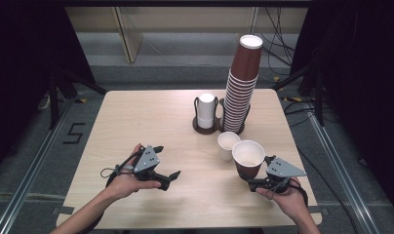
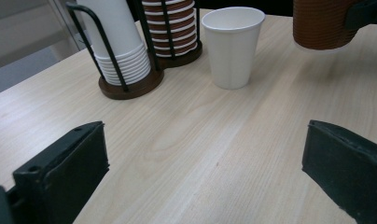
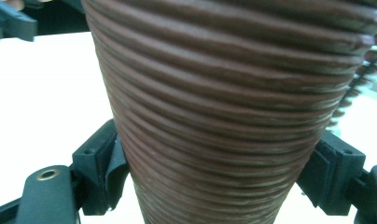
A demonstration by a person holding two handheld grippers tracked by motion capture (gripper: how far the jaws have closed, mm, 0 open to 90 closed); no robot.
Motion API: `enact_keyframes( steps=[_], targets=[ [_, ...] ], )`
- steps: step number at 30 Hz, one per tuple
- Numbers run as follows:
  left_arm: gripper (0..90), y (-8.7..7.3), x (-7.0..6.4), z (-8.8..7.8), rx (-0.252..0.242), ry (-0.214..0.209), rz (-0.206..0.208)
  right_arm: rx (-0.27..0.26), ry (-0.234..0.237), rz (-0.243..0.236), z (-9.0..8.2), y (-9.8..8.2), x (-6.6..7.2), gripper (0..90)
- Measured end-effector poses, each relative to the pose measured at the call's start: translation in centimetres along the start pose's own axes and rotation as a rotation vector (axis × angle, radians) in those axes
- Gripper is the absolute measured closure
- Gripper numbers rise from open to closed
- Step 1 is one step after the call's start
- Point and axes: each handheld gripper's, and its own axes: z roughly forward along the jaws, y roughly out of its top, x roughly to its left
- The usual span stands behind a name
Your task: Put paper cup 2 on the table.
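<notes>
High view recorded the right tongs [image 1: 254, 181] closed around the lower body of a brown ribbed paper cup [image 1: 248, 158], held upright at the near right of the pale wooden counter [image 1: 151, 112]. The left gripper view showed the cup's base clear of the counter surface. A white paper cup [image 1: 227, 145] stood just beside it on the far-left side, apart from it so far as could be judged. Behind stood a dark wire double cup holder [image 1: 206, 127], carrying a short stack of white cups [image 1: 206, 110] and a tall, leaning stack of brown ribbed cups [image 1: 241, 85].

The left tongs [image 1: 167, 163] hung wide open and empty over the near left of the counter.

Assessment: the step appeared to be setting the brown cup down or into the white cup. It should be kept upright and lowered slowly, with grip pressure light, since thin paper walls would likely buckle. The leaning stack should be avoided.
</notes>
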Motion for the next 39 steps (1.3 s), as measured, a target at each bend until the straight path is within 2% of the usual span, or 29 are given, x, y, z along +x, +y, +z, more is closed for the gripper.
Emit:
enact_keyframes(
  steps=[2,4,5,8,9,10,11,13,15,17,19,20,21,23,26,27,28,29,31,32,34,35,36,37,38,39],
  targets=[
    [0.0,-0.4,0.0,0.0,-0.006,0.015,-0.018,0.010,-0.029,0.032,-0.1,-0.3,-0.5,20.5],
    [0.0,-0.6,0.0,0.1,-0.010,0.024,-0.027,0.025,-0.061,0.101,0.0,-0.7,-0.8,20.4],
    [0.0,-0.7,0.0,0.1,-0.017,0.025,-0.041,0.017,-0.079,0.086,0.1,-0.9,-1.4,20.3],
    [0.0,-1.0,0.0,0.0,-0.019,0.049,-0.064,0.022,-0.131,0.162,0.4,-1.2,-2.2,20.3],
    [0.0,-1.1,0.0,0.0,-0.030,0.063,-0.064,0.032,-0.157,0.203,0.7,-1.4,-2.5,20.2],
    [0.0,-1.2,0.0,0.1,-0.033,0.074,-0.066,0.042,-0.182,0.188,0.8,-1.5,-3.0,20.2],
    [0.0,-1.3,0.0,0.2,-0.044,0.082,-0.057,0.039,-0.185,0.213,1.0,-1.6,-3.1,20.2],
    [0.0,-1.6,-0.3,0.1,-0.040,0.089,-0.066,0.049,-0.219,0.210,1.5,-1.7,-3.6,20.1],
    [0.0,-1.8,-0.5,0.1,-0.041,0.100,-0.064,0.070,-0.218,0.238,2.1,-1.7,-3.7,20.1],
    [0.0,-1.9,-0.6,0.1,-0.044,0.108,-0.065,0.075,-0.238,0.250,2.8,-1.8,-3.8,20.0],
    [0.0,-2.0,-0.7,0.2,-0.062,0.119,-0.072,0.086,-0.265,0.219,3.2,-1.8,-4.2,19.9],
    [0.0,-2.1,-0.7,0.2,-0.063,0.119,-0.075,0.097,-0.268,0.267,3.5,-1.8,-3.9,19.9],
    [0.0,-2.2,-0.8,0.2,-0.060,0.123,-0.080,0.108,-0.276,0.240,3.6,-1.9,-4.2,19.9],
    [0.0,-2.3,-0.9,0.2,-0.055,0.121,-0.076,0.122,-0.287,0.239,3.9,-2.0,-4.3,19.8],
    [0.0,-2.4,-1.2,0.3,-0.054,0.115,-0.081,0.142,-0.297,0.271,4.3,-2.1,-4.3,19.8],
    [0.0,-2.4,-1.2,0.3,-0.055,0.115,-0.081,0.143,-0.304,0.241,4.5,-2.1,-4.6,19.7],
    [0.0,-2.4,-1.2,0.3,-0.057,0.113,-0.080,0.151,-0.300,0.269,4.6,-2.1,-4.5,19.7],
    [0.0,-2.4,-1.2,0.3,-0.057,0.110,-0.080,0.145,-0.311,0.271,4.8,-2.3,-4.5,19.7],
    [0.0,-2.5,-1.3,0.4,-0.066,0.105,-0.085,0.161,-0.320,0.226,4.8,-2.3,-4.8,19.6],
    [0.0,-2.5,-1.3,0.4,-0.050,0.105,-0.084,0.157,-0.316,0.257,5.0,-2.3,-4.7,19.6],
    [0.0,-2.6,-1.3,0.5,-0.049,0.105,-0.082,0.154,-0.312,0.243,5.2,-2.5,-5.0,19.5],
    [0.0,-2.7,-1.3,0.6,-0.057,0.097,-0.083,0.152,-0.319,0.249,5.3,-2.4,-5.0,19.5],
    [0.0,-2.7,-1.3,0.6,-0.056,0.095,-0.086,0.172,-0.324,0.266,5.1,-2.3,-4.8,19.5],
    [0.0,-2.7,-1.4,0.5,-0.044,0.101,-0.084,0.157,-0.320,0.248,5.3,-2.3,-5.0,19.3],
    [0.0,-2.7,-1.4,0.5,-0.044,0.099,-0.084,0.161,-0.309,0.293,5.3,-2.2,-4.8,19.1],
    [0.0,-2.7,-1.4,0.5,-0.044,0.097,-0.085,0.180,-0.316,0.268,5.3,-2.2,-5.0,19.0]
  ],
)
